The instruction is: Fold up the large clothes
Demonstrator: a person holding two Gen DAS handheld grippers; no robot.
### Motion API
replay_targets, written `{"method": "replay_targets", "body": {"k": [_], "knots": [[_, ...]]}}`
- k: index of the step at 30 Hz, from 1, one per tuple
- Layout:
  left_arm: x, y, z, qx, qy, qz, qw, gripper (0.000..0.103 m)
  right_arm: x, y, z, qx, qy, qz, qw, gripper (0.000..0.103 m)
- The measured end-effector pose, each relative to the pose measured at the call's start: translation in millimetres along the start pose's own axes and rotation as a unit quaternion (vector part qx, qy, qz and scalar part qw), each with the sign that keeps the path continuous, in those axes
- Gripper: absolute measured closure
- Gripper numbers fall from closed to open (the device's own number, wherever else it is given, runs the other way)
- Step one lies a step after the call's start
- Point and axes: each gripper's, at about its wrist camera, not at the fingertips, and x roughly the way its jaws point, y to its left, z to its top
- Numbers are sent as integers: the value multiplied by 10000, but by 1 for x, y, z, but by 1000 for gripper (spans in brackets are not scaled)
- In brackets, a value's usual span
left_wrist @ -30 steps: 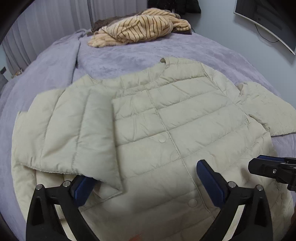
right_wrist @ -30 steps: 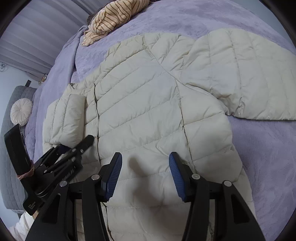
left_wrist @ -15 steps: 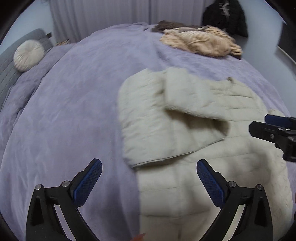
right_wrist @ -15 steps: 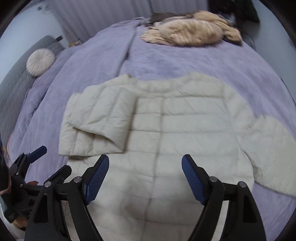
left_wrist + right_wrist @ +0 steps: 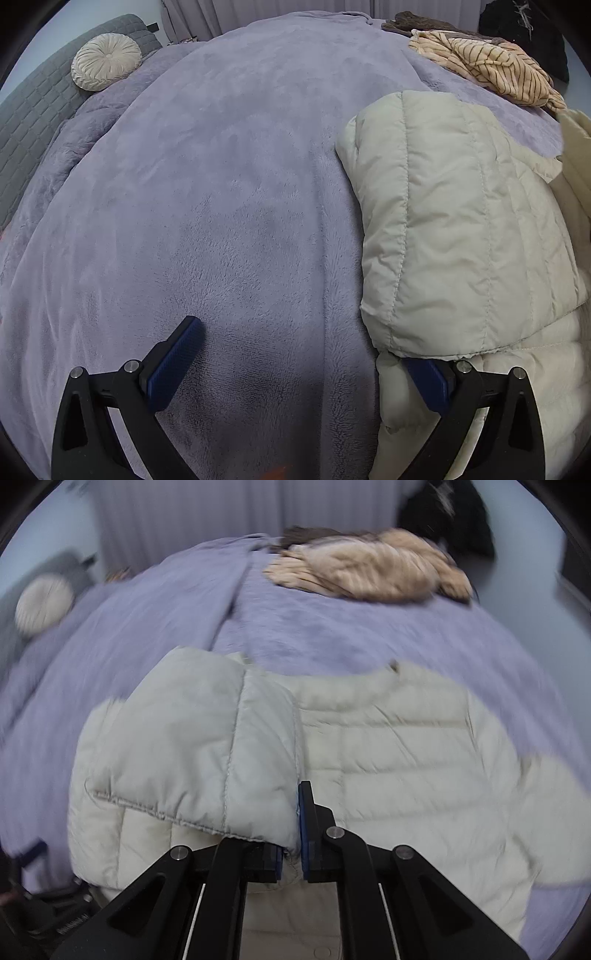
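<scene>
Since a moment ago my right gripper (image 5: pixel 291 853) has swung to the folded sleeve (image 5: pixel 199 753) of the cream puffer jacket (image 5: pixel 406 775) on the bed (image 5: pixel 221 184), jaws closing on its cuff corner – light, soft, slippery, best pinched at seams – while my left gripper (image 5: pixel 303 369) hangs spread, empty.

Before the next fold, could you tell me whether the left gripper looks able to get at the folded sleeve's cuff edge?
Probably yes: the left gripper is open and the cuff edge lies over one finger, unobstructed.
</scene>
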Motion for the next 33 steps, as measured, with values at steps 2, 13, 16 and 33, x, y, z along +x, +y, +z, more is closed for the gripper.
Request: {"method": "replay_targets", "body": {"k": [2,13,16,33], "knots": [[3,0,1,54,-12,11,10000,0,11,-50,-6,1231,323,487,9907,96],[-21,18,-4,732,106,47,9973,0,40,-142,-41,2954,1030,1580,9366,88],[-43,35,-10,707,200,143,9972,0,22,-146,-41,2729,1168,1593,9415,45],[39,-69,75,300,-19,-994,9946,0,38,-131,3,917,1006,715,9881,82]]}}
